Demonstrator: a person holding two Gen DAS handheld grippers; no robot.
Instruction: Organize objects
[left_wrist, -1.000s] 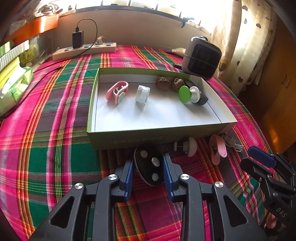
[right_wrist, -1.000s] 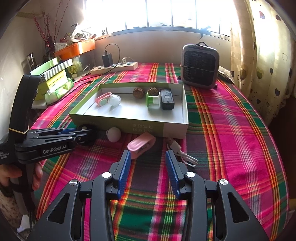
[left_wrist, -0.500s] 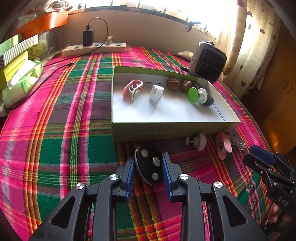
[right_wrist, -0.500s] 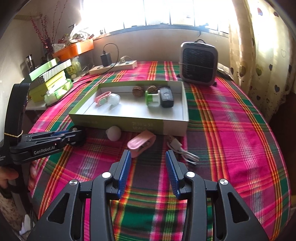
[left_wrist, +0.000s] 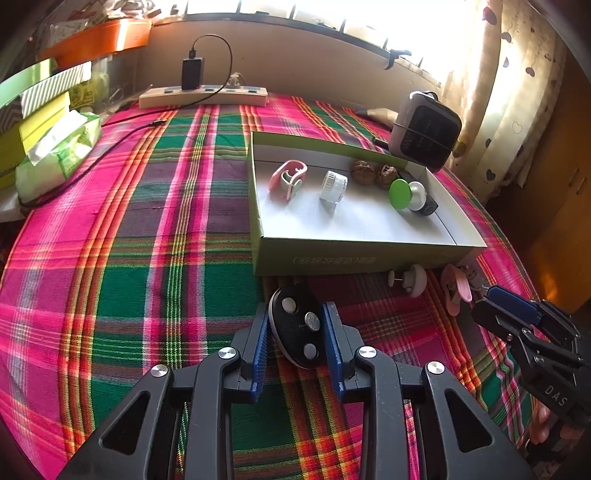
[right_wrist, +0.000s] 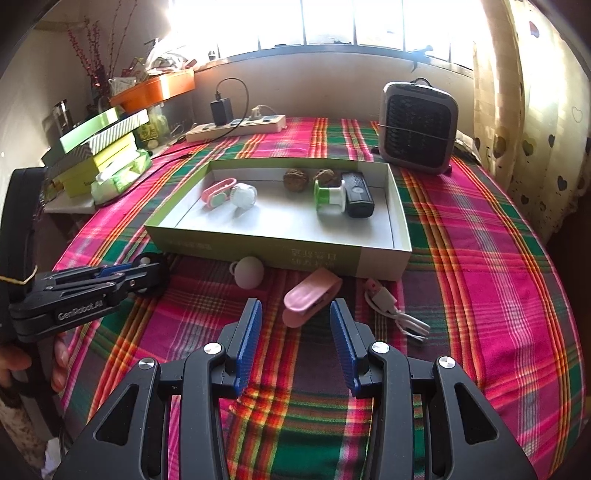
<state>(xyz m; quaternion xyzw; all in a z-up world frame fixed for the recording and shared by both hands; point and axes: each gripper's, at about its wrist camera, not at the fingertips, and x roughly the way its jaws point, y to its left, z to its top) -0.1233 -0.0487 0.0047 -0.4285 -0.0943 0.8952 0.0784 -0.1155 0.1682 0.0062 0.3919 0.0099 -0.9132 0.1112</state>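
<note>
Pinched between the blue ribbed pads of the left gripper (left_wrist: 295, 328): a flat black oval gadget with three small round studs (left_wrist: 297, 326), clamped by its long sides after a slight further closing of the jaws over the past second. Grip looks settled now, so a lift and carry should be next. Compared with a second ago, sits well left of and below the near wall of the shallow green cardboard box with white floor (left_wrist: 354, 258), the box having slid rightward in the left wrist view.

Already inside: pink-and-green clip, white ribbed cap, two brown walnuts, green-topped spool, black remote.

Further right on the pink-and-green plaid cloth (right_wrist: 480, 258), just outside the box front: a white round knob (right_wrist: 249, 272), a pink plastic clip (right_wrist: 310, 295), a coiled white cable (right_wrist: 391, 310).

Spread and empty, the right gripper (right_wrist: 295, 332), opening unchanged, hovering just short of the pink clip, probably its next pick.
</note>
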